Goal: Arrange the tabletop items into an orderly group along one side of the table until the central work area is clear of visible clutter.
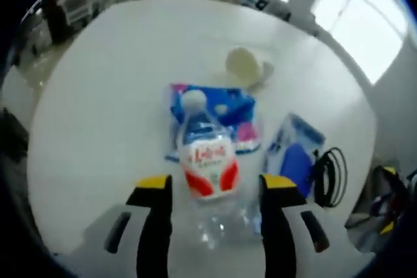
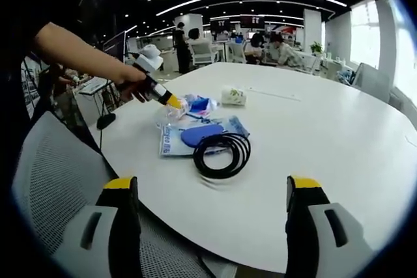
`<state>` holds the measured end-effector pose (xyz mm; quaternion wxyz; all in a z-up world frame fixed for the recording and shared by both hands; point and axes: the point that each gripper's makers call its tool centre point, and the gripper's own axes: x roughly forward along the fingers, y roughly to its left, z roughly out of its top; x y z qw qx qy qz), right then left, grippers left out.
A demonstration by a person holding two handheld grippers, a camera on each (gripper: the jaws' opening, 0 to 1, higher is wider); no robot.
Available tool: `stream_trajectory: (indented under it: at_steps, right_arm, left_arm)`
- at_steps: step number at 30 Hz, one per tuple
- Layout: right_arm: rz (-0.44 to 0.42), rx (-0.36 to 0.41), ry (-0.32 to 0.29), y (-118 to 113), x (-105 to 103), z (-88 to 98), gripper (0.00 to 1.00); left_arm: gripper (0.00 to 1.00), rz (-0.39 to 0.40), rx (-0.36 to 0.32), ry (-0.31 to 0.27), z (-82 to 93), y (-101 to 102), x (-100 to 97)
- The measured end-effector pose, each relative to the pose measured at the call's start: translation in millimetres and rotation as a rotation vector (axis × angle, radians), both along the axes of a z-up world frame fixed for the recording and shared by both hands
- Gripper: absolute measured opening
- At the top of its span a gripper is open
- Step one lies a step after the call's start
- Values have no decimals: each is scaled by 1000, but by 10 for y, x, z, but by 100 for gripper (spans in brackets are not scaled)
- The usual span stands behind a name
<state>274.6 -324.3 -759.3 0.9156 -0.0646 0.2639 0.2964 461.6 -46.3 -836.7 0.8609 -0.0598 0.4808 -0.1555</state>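
Here the left gripper [image 1: 215, 190] had its yellow-tipped jaws spread wide on either side of a clear water bottle [image 1: 207, 168] with a red-and-white label, lying on the white round table [image 1: 98, 109]; jaws did not look closed on it, contact unclear. Bottle's cap end rested over a blue packet [image 1: 229, 110]. Beyond it sat a pale cup [image 1: 244, 66] on its side; a blue pouch [image 1: 294, 154] and coiled black cable [image 1: 331, 177] lay to the right. In the right gripper view, right gripper [image 2: 215, 190] was wide open, holding nothing, at the table edge above a mesh chair [image 2: 62, 174], well apart from the cable.
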Motion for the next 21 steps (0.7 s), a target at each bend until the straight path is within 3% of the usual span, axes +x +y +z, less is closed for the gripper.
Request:
stream_trajectory:
  at_steps: [8, 18, 21]
  right_arm:
    - [-9, -6, 8, -22, -4, -9, 94]
    - [-16, -3, 15, -31, -10, -13, 93]
    - [-17, 5, 17, -28, -10, -9, 93]
  left_arm:
    - [48, 37, 14, 50, -99, -3, 91]
    - [47, 57, 57, 127, -214, -116, 62]
    - [47, 31, 92, 123, -208, -131, 99]
